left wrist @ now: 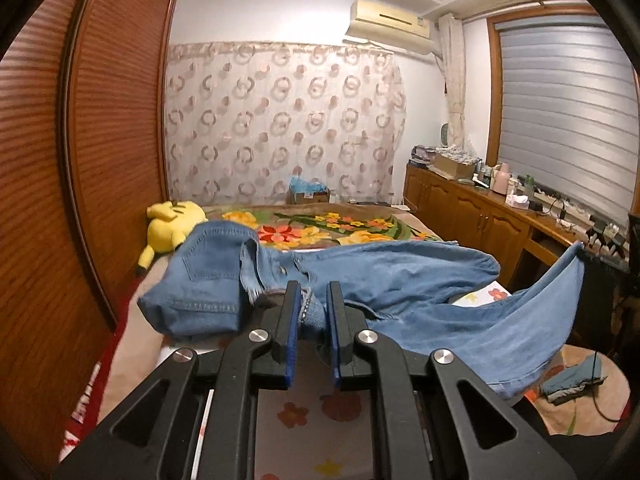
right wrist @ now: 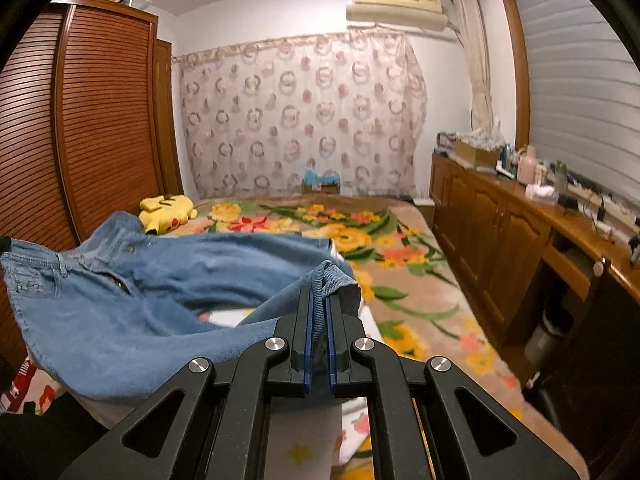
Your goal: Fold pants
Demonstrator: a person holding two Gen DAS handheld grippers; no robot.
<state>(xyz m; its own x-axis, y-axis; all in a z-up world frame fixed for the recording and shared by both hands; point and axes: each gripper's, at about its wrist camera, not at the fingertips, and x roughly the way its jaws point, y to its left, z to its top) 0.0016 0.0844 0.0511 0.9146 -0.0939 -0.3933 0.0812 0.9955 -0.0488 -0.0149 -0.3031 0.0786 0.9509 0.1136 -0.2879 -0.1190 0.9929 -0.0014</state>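
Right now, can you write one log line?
left gripper: grips jeans waist | right gripper: grips leg hem | jeans over bed, unfolded

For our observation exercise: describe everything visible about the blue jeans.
The jeans are light blue denim, with a back pocket, belt loops and a button. They lie unfolded and rumpled across the bed. The left hand-held gripper pinches bunched fabric at the waist end; the right hand-held gripper clamps a leg cuff, lifting that leg clear of the bed.
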